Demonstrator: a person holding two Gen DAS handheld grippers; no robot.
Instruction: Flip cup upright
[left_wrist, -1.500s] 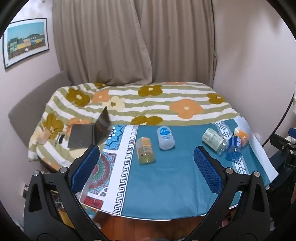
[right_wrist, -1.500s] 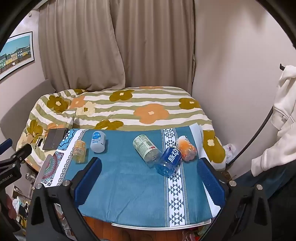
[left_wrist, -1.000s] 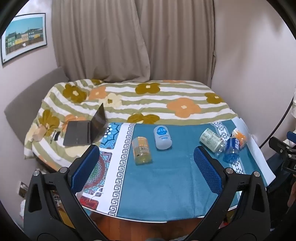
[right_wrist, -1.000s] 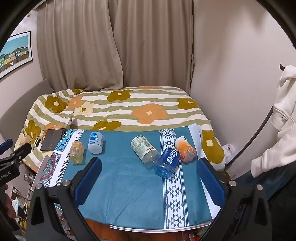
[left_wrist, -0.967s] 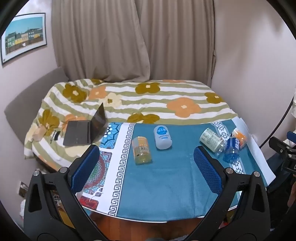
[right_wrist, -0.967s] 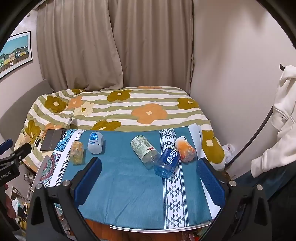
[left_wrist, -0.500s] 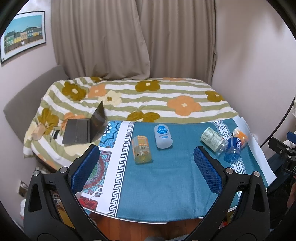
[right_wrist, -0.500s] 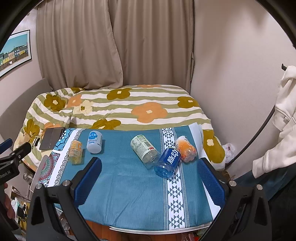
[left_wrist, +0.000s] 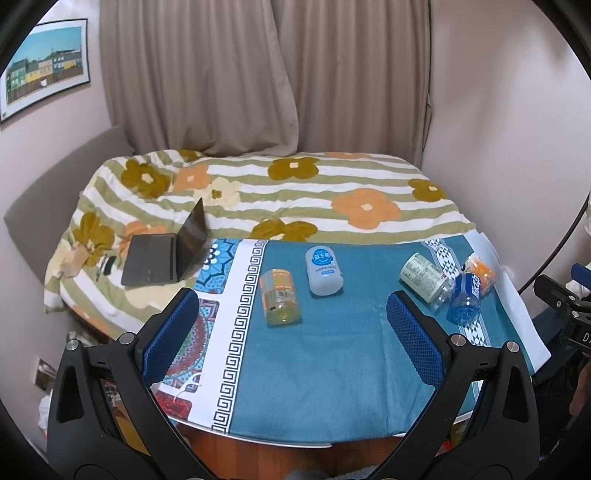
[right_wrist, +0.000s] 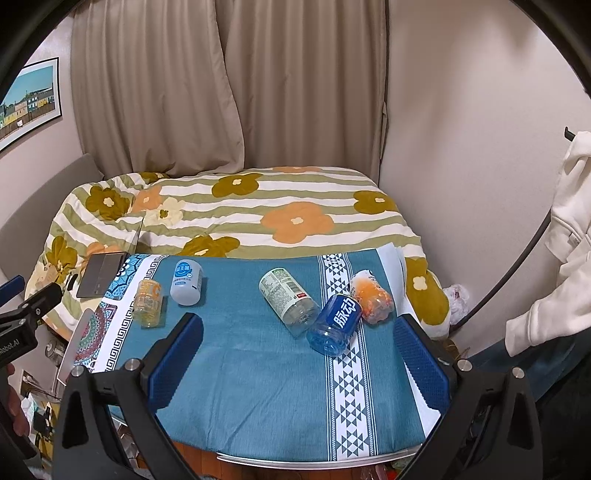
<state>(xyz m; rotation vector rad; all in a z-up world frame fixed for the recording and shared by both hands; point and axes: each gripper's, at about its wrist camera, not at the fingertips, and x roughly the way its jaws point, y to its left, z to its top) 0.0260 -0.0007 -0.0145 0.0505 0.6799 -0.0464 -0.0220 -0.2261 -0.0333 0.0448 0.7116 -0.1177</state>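
Hidden or unclear: I cannot tell which end of each container is its mouth; all five lie on their sides on the teal cloth (left_wrist: 325, 354). The near table edge is cut off behind my gripper frames in both views.
Yellow bottle (left_wrist: 279, 302): lying on the cloth's left part, beside its white key-pattern border.
White bottle (left_wrist: 323, 271): on its side just right of the yellow one, apart from it.
Right cluster: green-label bottle (right_wrist: 288, 301), blue bottle (right_wrist: 334, 325) and orange bottle (right_wrist: 371, 297) lie close together; blue appears to touch both neighbours, though I can't confirm contact.
Left wrist view only: the open laptop (left_wrist: 166, 249) on the flowered bedspread (left_wrist: 295, 192) shows fully; the right view catches only its corner.
Right wrist view only: a white hoodie (right_wrist: 561, 236) hangs at the right edge, and the blue bottle's white lettering is readable.
Left gripper (left_wrist: 291, 334): I see the jaws spread wide, holding nothing, touching nothing, hovering over the cloth's near half.
Right gripper (right_wrist: 299, 350): jaws equally wide apart, empty, short of the right cluster.
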